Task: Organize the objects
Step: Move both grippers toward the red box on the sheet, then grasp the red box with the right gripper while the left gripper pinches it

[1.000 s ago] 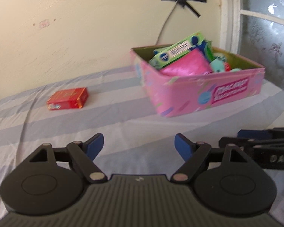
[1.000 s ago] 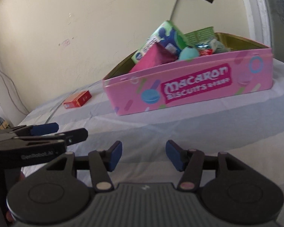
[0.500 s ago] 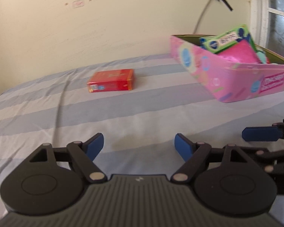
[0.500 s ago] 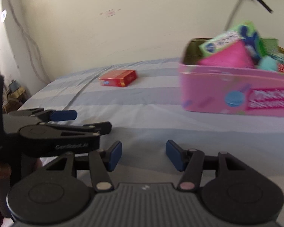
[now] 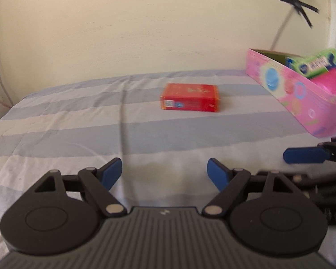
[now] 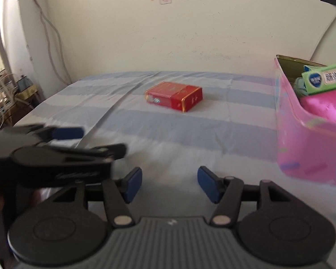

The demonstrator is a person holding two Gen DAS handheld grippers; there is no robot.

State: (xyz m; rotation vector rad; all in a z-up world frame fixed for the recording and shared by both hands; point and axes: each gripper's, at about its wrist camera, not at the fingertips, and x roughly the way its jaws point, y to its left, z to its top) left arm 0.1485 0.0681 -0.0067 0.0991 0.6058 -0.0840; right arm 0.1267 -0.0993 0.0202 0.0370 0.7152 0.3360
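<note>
Left tool (image 5: 163, 172): jaws wide apart, nothing between the blue pads, held low over the bed and facing the red box.
Right tool (image 6: 169, 183): jaws apart by a moderate gap and just been opening a little; nothing between them. It also shows at the right edge of the left wrist view, just beside the left tool.
Red box (image 5: 189, 97): lies flat on the bed, alone, ahead of both tools and well apart from them; left of the pink box, not touching it.
Pink box (image 6: 306, 139): open-topped, at the right side of the bed, near the wall; holds a green carton (image 6: 324, 79), a pink packet (image 6: 324, 105) and other items too blurred to name.
Bed (image 5: 78, 123): covered in a blue-and-white striped sheet, set against a cream wall (image 5: 145, 33).
Wall marks: black tape cross (image 5: 299, 1) at upper right, a cable running down from it toward the pink box.
</note>
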